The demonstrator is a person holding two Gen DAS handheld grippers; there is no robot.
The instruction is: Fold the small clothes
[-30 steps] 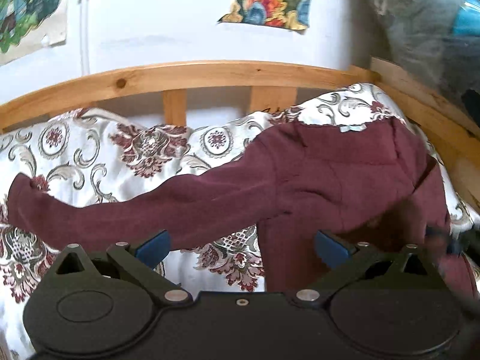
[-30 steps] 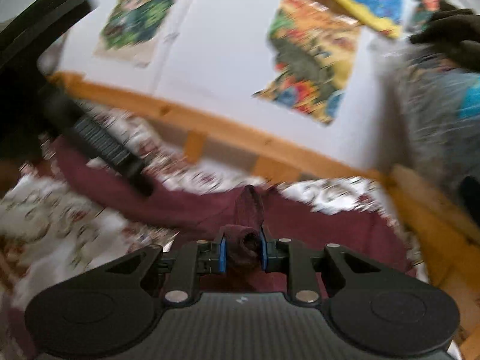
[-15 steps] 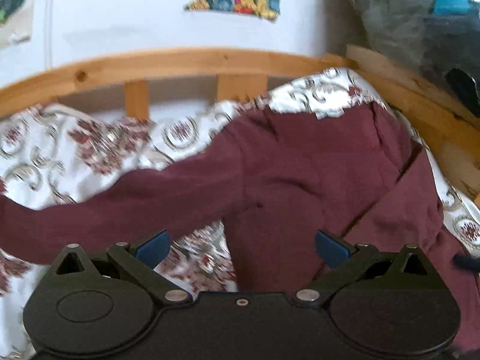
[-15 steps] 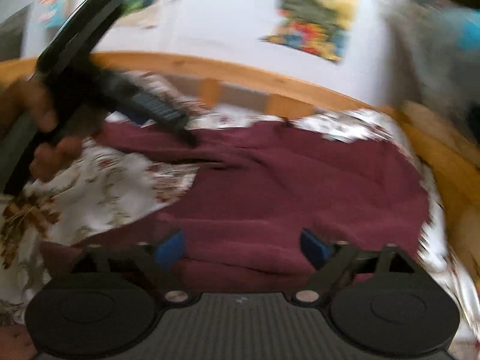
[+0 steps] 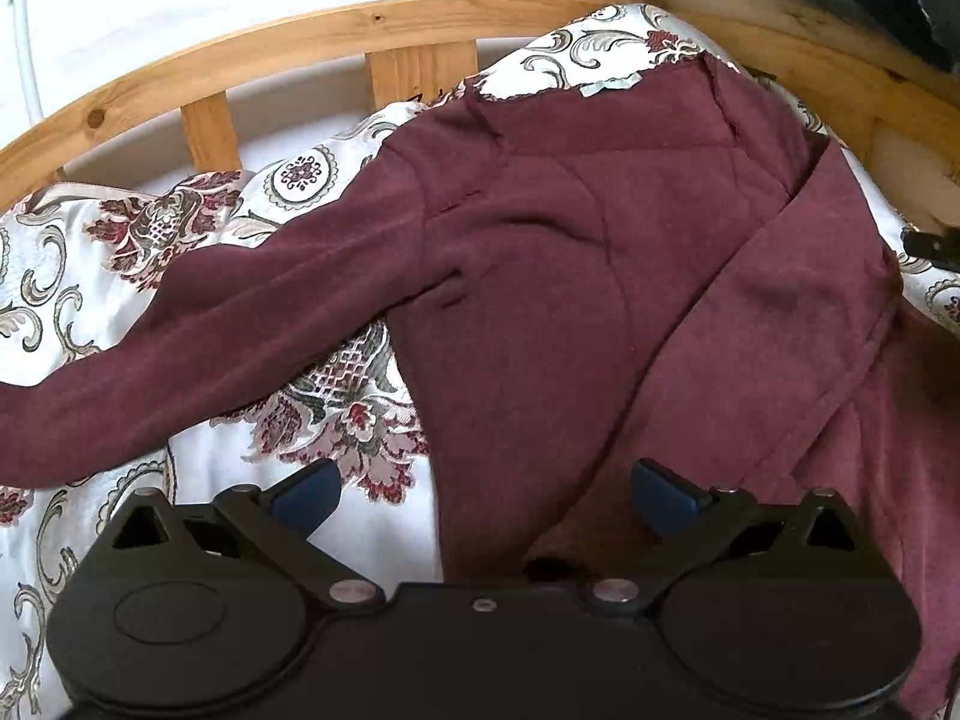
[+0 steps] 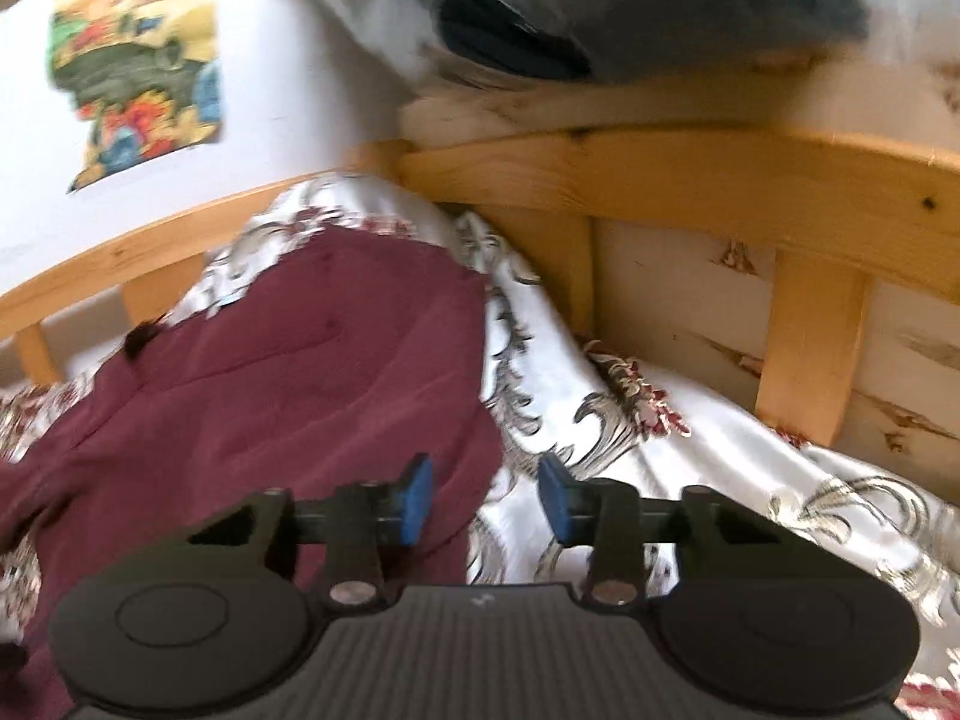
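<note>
Right hand-held gripper [image 6: 485, 495]: my jaws, clamped on a bunched fold of the maroon sweater [image 6: 288, 396] a second ago and flung wide half a second ago, have just been closing and now stand partly apart, gripping nothing. Its view has swung from the garment's middle to its right edge, where the cloth appears, through the blur, to lie under the gap. Left hand-held gripper [image 5: 485, 495]: jaws spread wide and empty, as before, now lower and closer over the sweater's body. The sweater lies flat on the floral bedspread [image 5: 336, 420], one sleeve [image 5: 198, 336] stretched left, the other folded across the front. Behind stands the wooden bed rail [image 5: 288, 42].
</note>
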